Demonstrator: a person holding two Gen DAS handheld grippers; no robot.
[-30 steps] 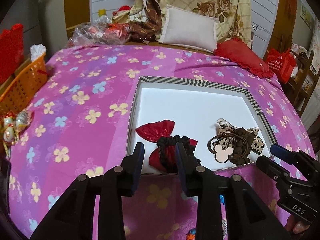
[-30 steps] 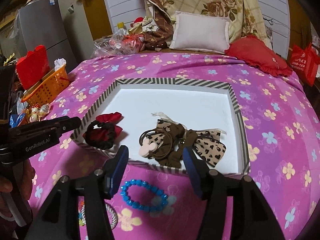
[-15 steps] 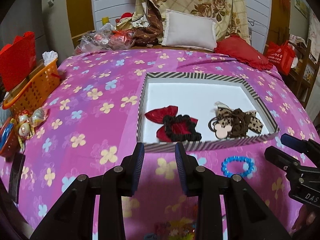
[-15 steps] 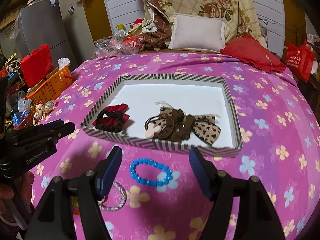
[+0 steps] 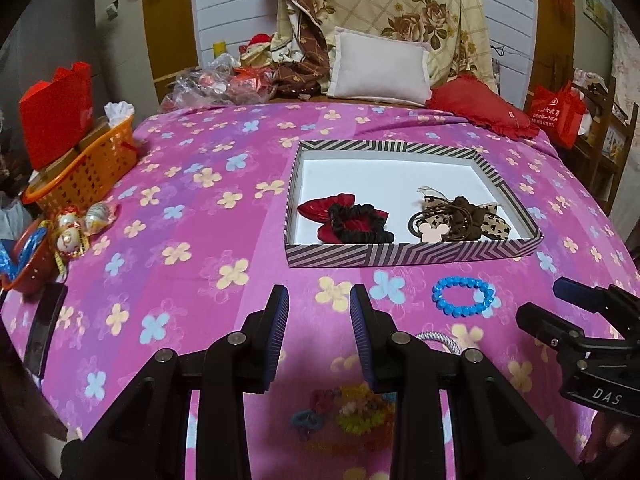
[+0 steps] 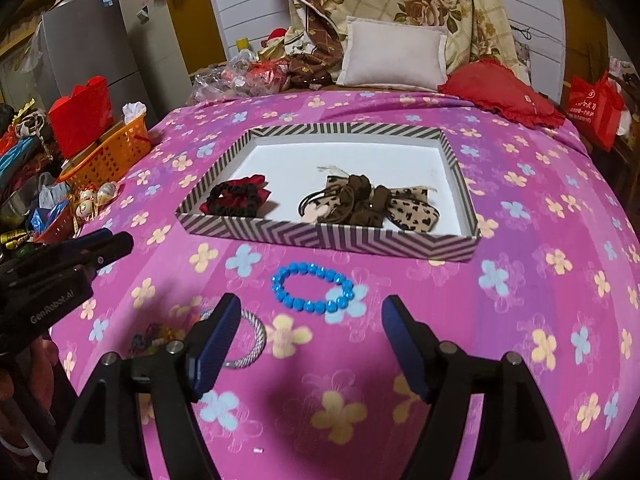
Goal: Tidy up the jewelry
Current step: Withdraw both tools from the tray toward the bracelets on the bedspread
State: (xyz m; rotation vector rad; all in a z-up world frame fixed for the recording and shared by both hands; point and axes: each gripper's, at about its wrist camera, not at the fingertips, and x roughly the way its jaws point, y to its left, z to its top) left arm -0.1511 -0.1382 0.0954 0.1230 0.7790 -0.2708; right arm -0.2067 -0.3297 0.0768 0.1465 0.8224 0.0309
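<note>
A striped tray [image 5: 412, 254] [image 6: 328, 238] sits on the pink flowered bed. In it lie a red and black scrunchie [image 5: 352, 224] [image 6: 234, 198] and a leopard bow with brown hair ties [image 5: 460, 220] [image 6: 368, 204]. A blue bead bracelet [image 5: 462, 297] [image 6: 314, 288] lies on the cover in front of the tray. A silver bangle [image 6: 252, 338] [image 5: 442, 340] and small colourful pieces [image 5: 352, 404] lie nearer. My left gripper [image 5: 319, 332] is open and empty, short of the tray. My right gripper [image 6: 311, 344] is open wide and empty, just short of the blue bracelet.
An orange basket [image 5: 86, 164] with a red bag stands at the bed's left edge, with wrapped trinkets [image 5: 76, 228] beside it. A white pillow [image 5: 380, 66] and red cushion [image 5: 480, 106] lie at the far end. A red bag [image 5: 560, 116] stands off the right side.
Both grippers have pulled back from the tray toward the near edge of the bed. The blue bracelet, silver bangle and colourful pieces have come into view. The right gripper has opened wider.
</note>
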